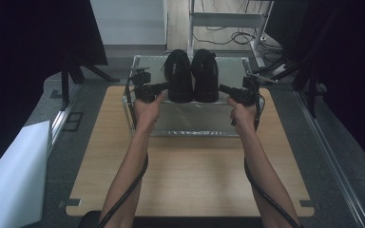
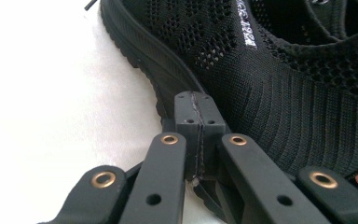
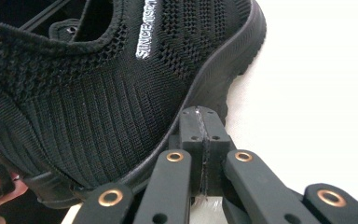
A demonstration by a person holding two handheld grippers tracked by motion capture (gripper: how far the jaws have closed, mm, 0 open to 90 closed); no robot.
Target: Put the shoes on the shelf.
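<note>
Shoes flanked by closed tongs, apparently touching soles.

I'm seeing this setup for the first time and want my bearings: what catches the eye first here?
A pair of black knit shoes stands side by side in a clear box at the far end of the wooden table. The left gripper and right gripper, both shut, flank the pair, each with its jaws against a shoe's sole edge.
</note>
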